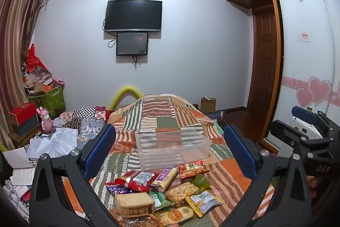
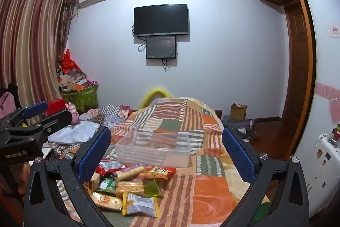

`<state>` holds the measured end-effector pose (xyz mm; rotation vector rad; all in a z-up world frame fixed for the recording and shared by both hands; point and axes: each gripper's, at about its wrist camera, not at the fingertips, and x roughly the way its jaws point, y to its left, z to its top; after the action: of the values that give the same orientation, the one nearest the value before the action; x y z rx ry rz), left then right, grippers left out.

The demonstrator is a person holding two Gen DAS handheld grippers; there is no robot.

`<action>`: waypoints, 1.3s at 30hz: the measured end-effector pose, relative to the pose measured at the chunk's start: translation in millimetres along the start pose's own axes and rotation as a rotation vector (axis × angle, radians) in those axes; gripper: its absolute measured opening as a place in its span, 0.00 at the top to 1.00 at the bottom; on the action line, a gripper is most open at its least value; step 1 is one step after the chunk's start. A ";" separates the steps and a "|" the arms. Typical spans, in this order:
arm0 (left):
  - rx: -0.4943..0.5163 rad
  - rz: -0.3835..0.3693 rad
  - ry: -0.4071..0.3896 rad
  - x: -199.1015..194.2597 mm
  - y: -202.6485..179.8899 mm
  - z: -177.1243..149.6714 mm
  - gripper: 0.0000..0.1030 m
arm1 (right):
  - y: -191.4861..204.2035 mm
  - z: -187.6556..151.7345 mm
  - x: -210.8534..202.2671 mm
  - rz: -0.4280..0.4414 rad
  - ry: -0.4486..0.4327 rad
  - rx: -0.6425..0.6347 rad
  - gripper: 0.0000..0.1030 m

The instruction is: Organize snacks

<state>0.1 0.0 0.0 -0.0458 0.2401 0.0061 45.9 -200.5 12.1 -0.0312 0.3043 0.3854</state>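
Below the wide-spread left gripper (image 1: 170, 152) and equally wide, empty right gripper (image 2: 166, 154), small packaged snacks (image 1: 161, 193) are heaped on a patchwork quilt (image 2: 212, 190); beyond them an empty clear plastic bin (image 1: 172, 148) awaits. Nothing is yet grasped; a descent onto one packet is judged next.

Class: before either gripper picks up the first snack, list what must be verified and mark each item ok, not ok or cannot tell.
1. Left gripper open, nothing held: ok.
2. Right gripper open, nothing held: ok.
3. Clear plastic bin upright, lidless: ok.
4. Bin holds no snacks yet: ok.
5. Snack pile in front of the bin on the quilt, unobstructed: ok.
6. Green jelly cup sealed: cannot tell.
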 end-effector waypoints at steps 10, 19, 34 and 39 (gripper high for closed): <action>0.006 -0.006 -0.003 0.5 2.9 -0.3 0.00 | 0.4 0.3 -2.3 0.003 0.001 -0.005 0.00; 0.010 -0.004 -0.006 -0.7 2.0 -1.4 0.00 | -0.3 0.9 -2.6 0.006 -0.001 -0.004 0.00; 0.010 -0.004 -0.004 2.0 1.4 -4.0 0.00 | 1.4 4.0 -3.4 0.009 -0.002 -0.002 0.00; 0.013 -0.004 -0.003 2.4 0.8 -5.9 0.00 | 1.7 4.2 -3.4 0.009 -0.002 -0.001 0.00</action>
<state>1.1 0.6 -6.3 -0.0337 0.2367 0.0002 43.4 -199.8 17.1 -0.0308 0.3023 0.3944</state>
